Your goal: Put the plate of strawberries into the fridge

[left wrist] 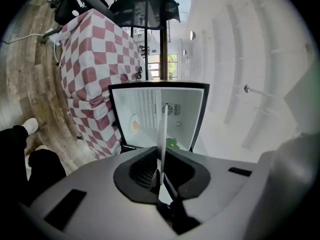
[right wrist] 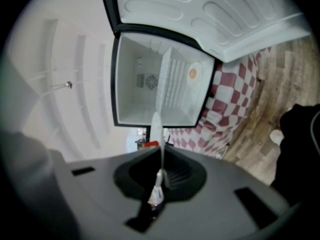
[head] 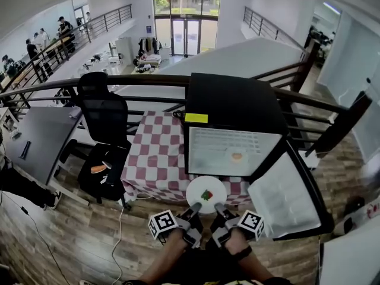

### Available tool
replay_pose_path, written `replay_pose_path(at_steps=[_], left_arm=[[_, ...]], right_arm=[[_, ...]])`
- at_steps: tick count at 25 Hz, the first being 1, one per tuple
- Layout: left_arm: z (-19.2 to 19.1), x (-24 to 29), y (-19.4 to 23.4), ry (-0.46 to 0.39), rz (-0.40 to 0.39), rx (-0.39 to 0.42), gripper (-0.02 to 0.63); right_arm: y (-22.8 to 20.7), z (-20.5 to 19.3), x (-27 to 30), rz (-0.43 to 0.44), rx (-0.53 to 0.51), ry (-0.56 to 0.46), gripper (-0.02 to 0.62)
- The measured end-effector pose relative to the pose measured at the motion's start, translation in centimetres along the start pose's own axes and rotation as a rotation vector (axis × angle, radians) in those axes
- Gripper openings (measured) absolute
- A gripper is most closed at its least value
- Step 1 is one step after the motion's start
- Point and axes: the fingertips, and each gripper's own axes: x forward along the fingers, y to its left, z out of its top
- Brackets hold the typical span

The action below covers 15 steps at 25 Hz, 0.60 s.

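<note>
A white plate [head: 202, 187] carrying strawberries [head: 206, 195] hangs in front of the open black fridge [head: 234, 103]. My left gripper [head: 194, 208] is shut on the plate's near-left rim, and my right gripper [head: 218, 208] is shut on its near-right rim. In the left gripper view the plate [left wrist: 161, 134] runs edge-on between the jaws of the left gripper [left wrist: 160, 178], with the white fridge interior [left wrist: 145, 116] beyond. The right gripper view shows the same plate [right wrist: 157, 129] clamped by the right gripper [right wrist: 160, 176], a strawberry [right wrist: 150, 145] beside it.
The fridge door [head: 288, 203] stands swung open to the right. Inside the fridge [head: 205, 150] lies a small dish with something orange [head: 237, 157]. A red-checked tablecloth [head: 155, 153] covers the table at left, with a black office chair [head: 104, 117] beside it and a railing [head: 148, 81] behind.
</note>
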Motion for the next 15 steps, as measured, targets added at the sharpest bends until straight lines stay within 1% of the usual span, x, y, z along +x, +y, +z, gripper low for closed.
replay_pose_path(at_steps=[5, 8, 12, 15], left_arm=[[1.2, 1.8, -0.6, 0.023, -0.020, -0.013, 0.048], [1.6, 2.9, -0.1, 0.029, -0.011, -0.028, 0.048], [2.6, 4.8, -0.1, 0.014, -0.029, -0.080, 0.048], [3.2, 6.9, -0.8, 0.022, -0.034, -0.064, 0.048]], right_arm=[[0.5, 1.4, 1.5, 0.016, -0.010, -0.026, 0.029], [0.3, 2.2, 2.2, -0.001, -0.001, -0.030, 0.029], [0.5, 3.7, 3.6, -0.003, 0.011, -0.039, 0.029], [0.7, 5.7, 4.8, 0.019, 0.006, -0.047, 0.030]])
